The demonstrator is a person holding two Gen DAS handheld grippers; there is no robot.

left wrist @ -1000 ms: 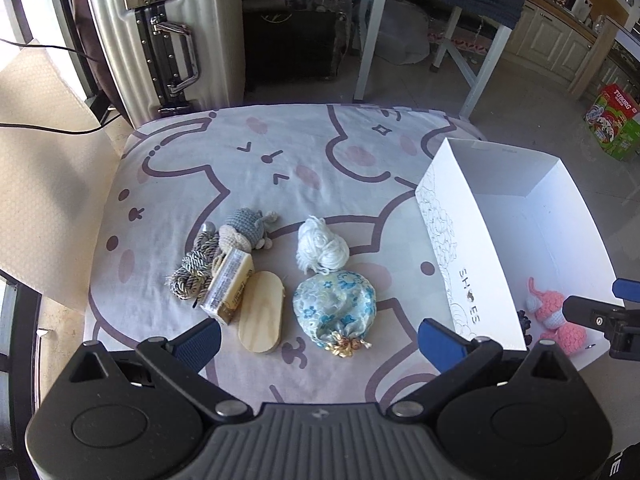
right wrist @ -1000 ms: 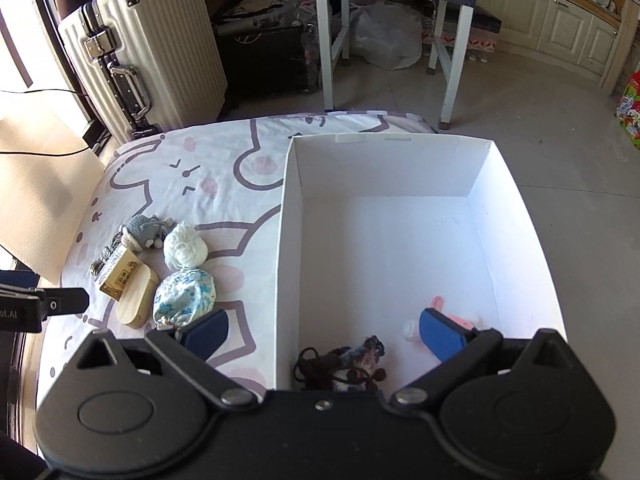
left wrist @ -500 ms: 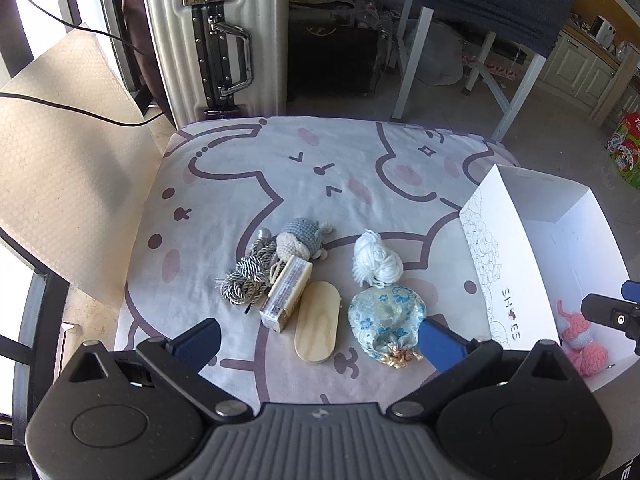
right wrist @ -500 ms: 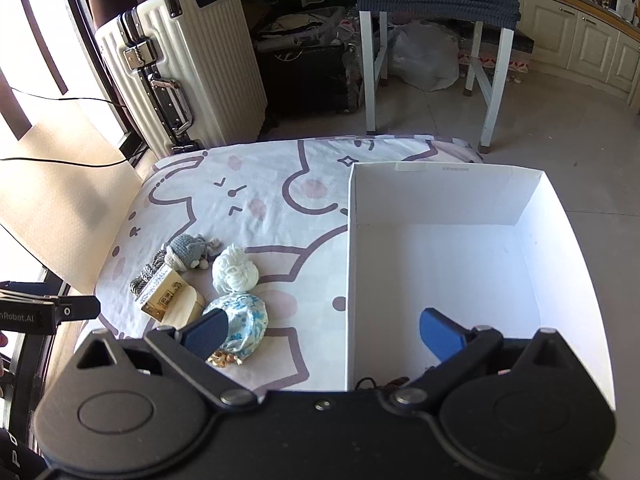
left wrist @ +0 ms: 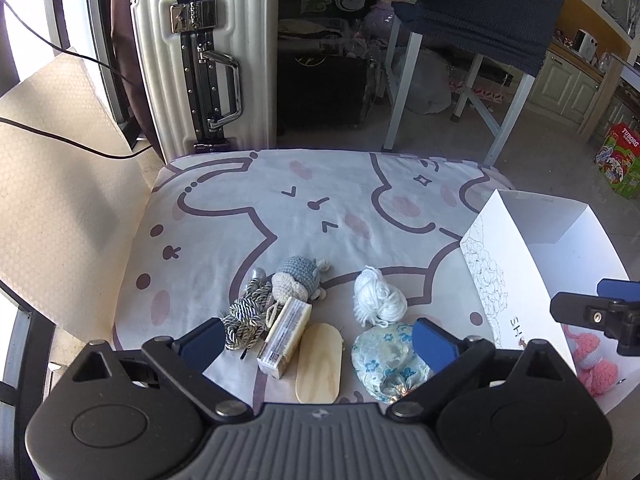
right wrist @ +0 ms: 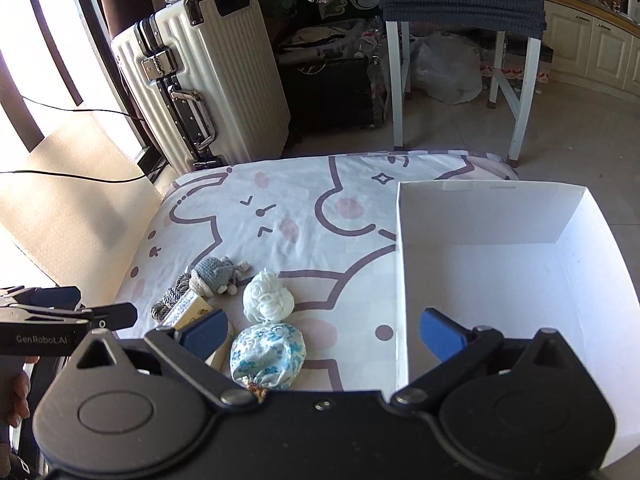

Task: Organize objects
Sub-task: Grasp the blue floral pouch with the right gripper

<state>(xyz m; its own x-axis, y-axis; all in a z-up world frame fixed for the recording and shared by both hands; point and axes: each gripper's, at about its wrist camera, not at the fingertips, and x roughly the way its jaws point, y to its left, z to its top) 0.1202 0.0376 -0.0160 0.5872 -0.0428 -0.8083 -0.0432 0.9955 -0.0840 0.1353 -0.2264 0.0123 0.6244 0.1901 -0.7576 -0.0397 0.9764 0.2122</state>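
1. Box (left wrist: 516,280), white, printed "SH…" on its side wall, stands on the cartoon-print cloth (left wrist: 320,216); pink crochet toy (left wrist: 596,368) lies inside.
2. Floral pouch (left wrist: 386,360), wooden oval (left wrist: 319,362), small carton (left wrist: 285,336), white yarn (left wrist: 378,298), grey crochet toy (left wrist: 298,278) and cord (left wrist: 246,314) cluster beside it.
3. Left gripper (left wrist: 316,344), marked "GenRobot.AI", angles down over them, jaws closing, nothing pinched.
4. Right gripper (right wrist: 324,330) gapes empty astride the box wall.
5. Green "TUBORG" carton (left wrist: 622,160) sits on the floor.

Printed cotton-like sheet (left wrist: 280,216), matt and lightly creased; smooth pale wooden oval (left wrist: 319,364); shiny brocade pouch (left wrist: 384,360); fuzzy white yarn ball (left wrist: 378,298); crocheted grey toy (left wrist: 298,280); matt white card box (right wrist: 500,216); ribbed glossy suitcase (left wrist: 200,56), metal fittings
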